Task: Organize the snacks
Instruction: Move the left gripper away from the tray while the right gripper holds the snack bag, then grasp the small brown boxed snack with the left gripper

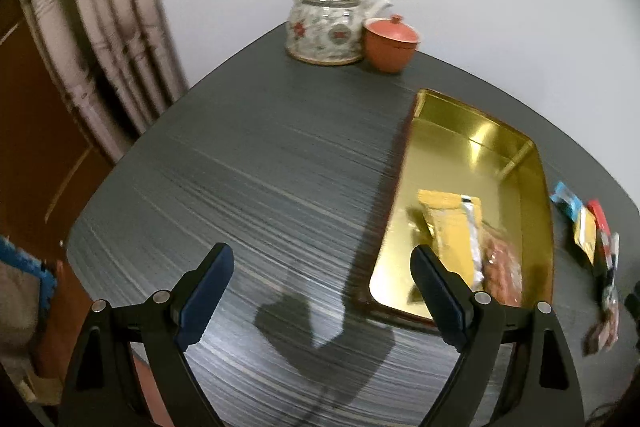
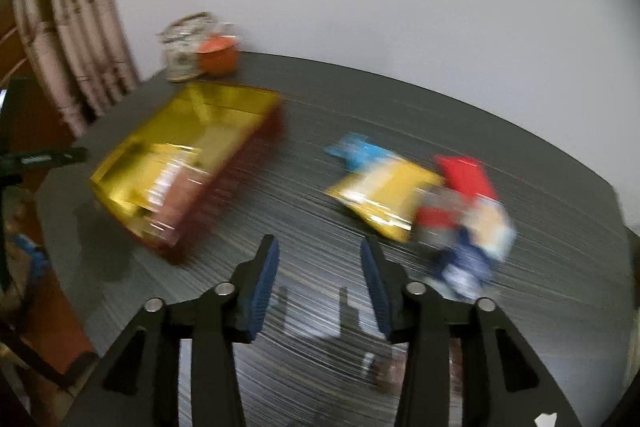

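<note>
A gold tin tray with dark red sides lies on the dark table. Inside it lie a yellow snack packet and a reddish clear packet, blurred in the right wrist view. A pile of loose packets lies right of the tray: a blue one, a yellow one, a red one and a navy-and-white one. My left gripper stands wide open over bare table, left of the tray. My right gripper is open and holds nothing, between tray and pile.
A patterned teapot and an orange lidded cup stand at the far corner by the wall. A curtain hangs on the left. The table edge curves close on the left.
</note>
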Demonstrator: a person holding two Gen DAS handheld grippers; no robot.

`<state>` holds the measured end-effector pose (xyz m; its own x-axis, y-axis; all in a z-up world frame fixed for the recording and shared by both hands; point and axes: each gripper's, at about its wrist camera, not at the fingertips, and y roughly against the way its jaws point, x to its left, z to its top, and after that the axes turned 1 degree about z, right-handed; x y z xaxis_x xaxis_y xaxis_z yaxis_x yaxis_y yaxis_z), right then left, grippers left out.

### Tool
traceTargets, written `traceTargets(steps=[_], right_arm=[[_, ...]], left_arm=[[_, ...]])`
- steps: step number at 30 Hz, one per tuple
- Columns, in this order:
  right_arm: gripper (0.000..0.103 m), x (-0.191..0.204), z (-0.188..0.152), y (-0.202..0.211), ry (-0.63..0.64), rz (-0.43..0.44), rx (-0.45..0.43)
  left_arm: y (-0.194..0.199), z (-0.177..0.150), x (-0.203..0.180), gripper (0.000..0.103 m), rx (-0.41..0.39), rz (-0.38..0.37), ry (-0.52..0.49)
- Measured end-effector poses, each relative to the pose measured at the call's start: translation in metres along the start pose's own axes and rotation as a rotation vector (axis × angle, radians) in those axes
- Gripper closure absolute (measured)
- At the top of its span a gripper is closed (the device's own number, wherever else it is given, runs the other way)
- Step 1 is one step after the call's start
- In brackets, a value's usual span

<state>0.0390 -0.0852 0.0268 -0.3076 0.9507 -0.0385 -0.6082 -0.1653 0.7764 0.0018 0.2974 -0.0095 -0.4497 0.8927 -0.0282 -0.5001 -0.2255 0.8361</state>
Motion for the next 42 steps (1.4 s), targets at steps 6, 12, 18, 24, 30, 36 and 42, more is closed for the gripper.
traceTargets(steps=[6,12,18,24,30,36,42], right_arm=[[0.053,-0.068,-0.039,0.009,-0.065,-0.098,0.061],[0.052,-0.089,-0.066,-0.007,-0.069,-0.105,0.127],[0.052,-0.096,-0.076,-0.024,-0.077,-0.089,0.150],[0.065,-0.098,-0.081,-0.031,-0.079,-0.055,0.122],[0.067,-0.124,-0.086,-0.030,-0.123,-0.102,0.085],[0.067,-0.169,-0.088,-0.034,-0.197,-0.196,0.043],[0.067,-0.201,-0.084,-0.046,-0.236,-0.238,0.016]], left_arm=[[0.003,-0.005,-0.022,0.013,-0.004,-0.055,-0.091],[0.009,-0.010,-0.038,0.013,-0.039,-0.068,-0.156],[0.017,-0.021,-0.062,0.013,-0.062,-0.092,-0.232],[0.025,-0.048,-0.107,0.013,-0.051,-0.154,-0.368],[0.024,-0.076,-0.162,0.013,0.002,-0.242,-0.474],[0.026,-0.103,-0.224,0.013,0.013,-0.319,-0.601],[0.039,-0.122,-0.273,0.013,0.006,-0.419,-0.701]])
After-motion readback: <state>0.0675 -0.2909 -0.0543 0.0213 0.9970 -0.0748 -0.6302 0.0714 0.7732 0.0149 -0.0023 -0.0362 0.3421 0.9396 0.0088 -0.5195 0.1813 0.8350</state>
